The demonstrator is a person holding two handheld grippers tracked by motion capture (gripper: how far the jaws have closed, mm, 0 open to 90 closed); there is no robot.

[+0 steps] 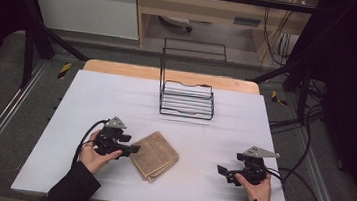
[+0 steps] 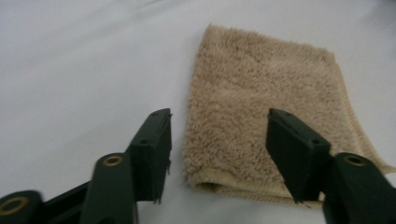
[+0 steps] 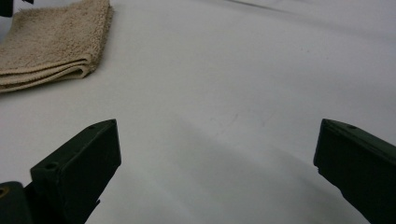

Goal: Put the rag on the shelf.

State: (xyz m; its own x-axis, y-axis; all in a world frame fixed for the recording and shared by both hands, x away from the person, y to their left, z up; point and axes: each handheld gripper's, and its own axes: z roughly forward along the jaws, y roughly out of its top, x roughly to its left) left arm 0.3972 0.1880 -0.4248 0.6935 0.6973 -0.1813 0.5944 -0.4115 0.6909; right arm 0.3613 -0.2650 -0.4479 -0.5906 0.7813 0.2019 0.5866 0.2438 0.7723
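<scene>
The white table [image 1: 117,94] is evenly lit from above. Surroundings fall dark. Both gripper views are soft, their jaws blurred.

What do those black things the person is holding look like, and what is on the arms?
Each hand holds a black claw: the left claw and the right claw. Each has two flat, blocky black jaws, a grey three-cornered plate on top and a black cable trailing away. The left claw's arms have brass-coloured rings. The person wears dark long sleeves.

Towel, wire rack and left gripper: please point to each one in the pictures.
towel [image 2: 261,98], left gripper view, middle of its fluffy top face.
wire rack [image 1: 187,100], high view, the low ribbed tray part.
left gripper [image 2: 218,154], left gripper view, midway between its two open jaw tips.
</scene>
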